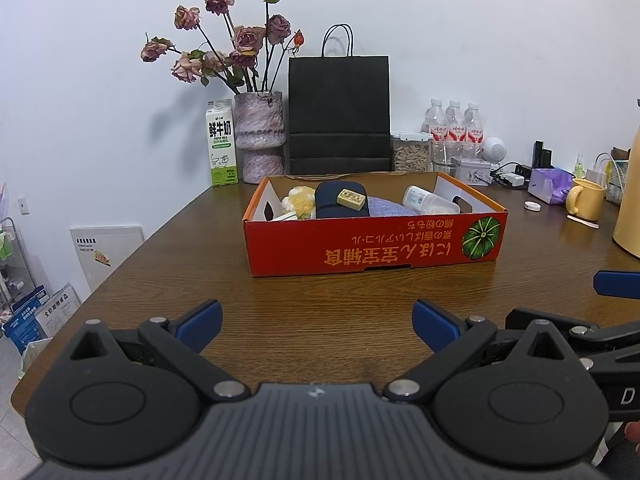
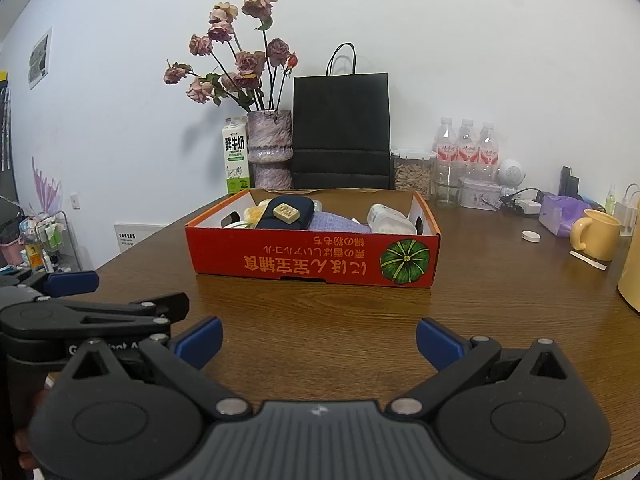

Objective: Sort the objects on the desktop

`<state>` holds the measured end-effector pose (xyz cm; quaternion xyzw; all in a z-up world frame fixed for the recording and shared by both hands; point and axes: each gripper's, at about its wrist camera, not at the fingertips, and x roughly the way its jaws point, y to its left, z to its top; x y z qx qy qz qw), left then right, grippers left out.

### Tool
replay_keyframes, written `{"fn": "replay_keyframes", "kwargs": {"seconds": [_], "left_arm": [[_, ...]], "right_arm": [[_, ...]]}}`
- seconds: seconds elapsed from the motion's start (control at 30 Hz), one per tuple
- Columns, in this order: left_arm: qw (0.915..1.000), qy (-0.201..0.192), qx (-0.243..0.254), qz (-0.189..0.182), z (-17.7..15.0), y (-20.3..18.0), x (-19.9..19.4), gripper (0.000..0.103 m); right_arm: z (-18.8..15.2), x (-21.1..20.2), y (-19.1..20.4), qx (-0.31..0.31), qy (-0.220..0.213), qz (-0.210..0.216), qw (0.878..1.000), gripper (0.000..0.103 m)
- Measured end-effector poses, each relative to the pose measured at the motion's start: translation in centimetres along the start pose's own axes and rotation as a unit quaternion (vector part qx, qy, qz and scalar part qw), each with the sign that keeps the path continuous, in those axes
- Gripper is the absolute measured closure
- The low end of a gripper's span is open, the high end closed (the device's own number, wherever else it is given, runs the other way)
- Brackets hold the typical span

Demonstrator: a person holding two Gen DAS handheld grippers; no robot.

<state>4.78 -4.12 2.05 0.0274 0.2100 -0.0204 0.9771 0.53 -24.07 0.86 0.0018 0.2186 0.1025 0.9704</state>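
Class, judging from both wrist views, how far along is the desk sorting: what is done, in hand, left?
Done: the red box already holds a dark case, a mahjong tile on it, and a white bottle. In hand: nothing; the left tool and right tool are open and empty. Possibly left: the white cap and yellow mug on the table.

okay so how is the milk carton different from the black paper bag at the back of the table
The milk carton is white and green with printed text; the black paper bag is plain black. The carton is narrow and shorter; the bag is much wider and taller. The bag has thin cord handles sticking up; the carton has a folded gable top. The carton stands left of the vase, the bag right of it. Both stand upright against the wall.
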Motion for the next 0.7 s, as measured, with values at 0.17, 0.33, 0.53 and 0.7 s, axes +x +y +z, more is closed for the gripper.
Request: {"fn": "replay_keyframes", "kwargs": {"seconds": [0.17, 0.33, 0.53, 0.7], "left_arm": [[1.0, -0.001, 0.0, 0.0, 0.0, -0.01, 0.01, 0.0], [1.0, -0.001, 0.001, 0.001, -0.06, 0.08, -0.01, 0.0], [1.0, -0.001, -0.001, 0.001, -0.34, 0.36, -0.02, 0.0], [1.0, -0.003, -0.003, 0.002, -0.43, 0.26, -0.04, 0.0]], "right_arm": [[0.0, 0.0, 0.0, 0.0, 0.0, 0.0, 1.0, 0.0], [-0.07, 0.03, 0.05, 0.0, 0.001, 0.001, 1.0, 0.0], [-0.06, 0.04, 0.05, 0.001, 0.001, 0.001, 1.0, 0.0], [-0.21, 0.09, 0.11, 0.001, 0.001, 0.002, 1.0, 0.0]]}}
